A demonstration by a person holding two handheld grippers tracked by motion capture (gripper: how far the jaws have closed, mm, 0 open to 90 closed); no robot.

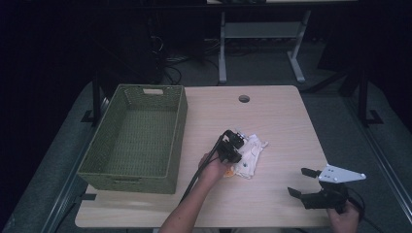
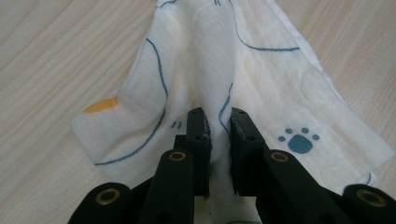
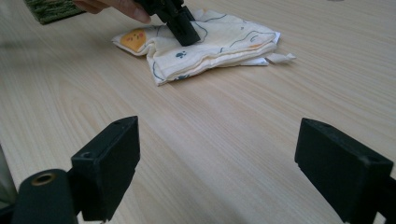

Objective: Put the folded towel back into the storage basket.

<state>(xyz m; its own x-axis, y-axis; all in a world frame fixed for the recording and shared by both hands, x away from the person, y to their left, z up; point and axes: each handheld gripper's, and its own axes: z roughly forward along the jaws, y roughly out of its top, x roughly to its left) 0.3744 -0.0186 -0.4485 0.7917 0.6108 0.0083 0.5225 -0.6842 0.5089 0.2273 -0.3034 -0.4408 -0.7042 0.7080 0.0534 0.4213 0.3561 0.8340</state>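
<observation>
A cream cloth (image 1: 251, 153) printed with blue lines, a paw mark and an orange patch lies crumpled at the middle of the wooden table (image 1: 277, 116). My left gripper (image 1: 237, 145) bears down on it. In the left gripper view its jaws (image 2: 218, 122) pinch a raised fold of the cloth (image 2: 261, 74) between the pads. The right gripper view has the same cloth (image 3: 210, 44) lying farther off under the left gripper (image 3: 187, 35). My right gripper (image 1: 297, 182) hovers near the table's front right corner, jaws (image 3: 233, 158) wide apart with nothing between them.
A green woven basket (image 1: 176, 145) stands on the left part of the table, its inside bare. A round cable hole (image 1: 244, 99) sits near the far edge. Beyond the table are desk legs and cables on a dark floor.
</observation>
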